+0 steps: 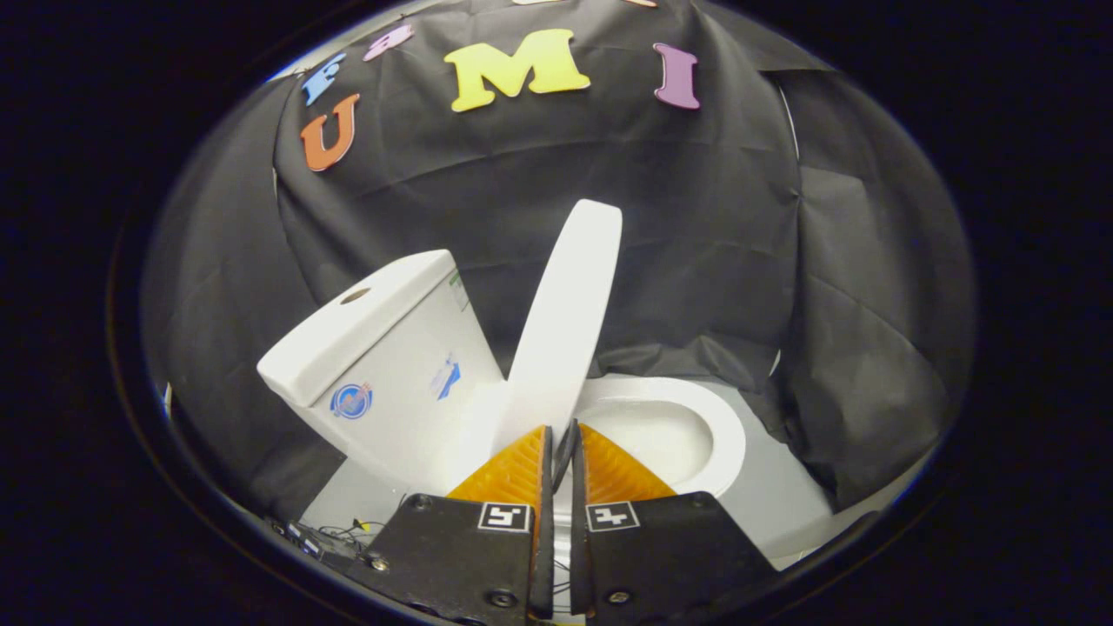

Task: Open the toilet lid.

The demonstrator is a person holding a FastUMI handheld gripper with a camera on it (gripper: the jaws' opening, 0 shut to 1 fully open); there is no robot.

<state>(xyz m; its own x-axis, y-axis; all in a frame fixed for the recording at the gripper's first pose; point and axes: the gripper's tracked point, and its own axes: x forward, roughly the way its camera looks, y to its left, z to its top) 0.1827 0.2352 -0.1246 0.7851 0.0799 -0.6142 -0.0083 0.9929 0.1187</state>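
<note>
A white toilet stands ahead of me, seen tilted. Its lid is raised and stands nearly upright, leaning toward the tank. The seat ring and bowl lie uncovered to the right of the lid. My gripper is shut, its fingers almost together with nothing between them. The fingertips sit just short of the lid's lower end, near the hinge; whether they touch it I cannot tell.
The tank has a round flush button on top and stickers on its side. The toilet rests on a light grey floor. Some cables lie on the floor by the tank's base. Black cloth walls close in behind and to the right.
</note>
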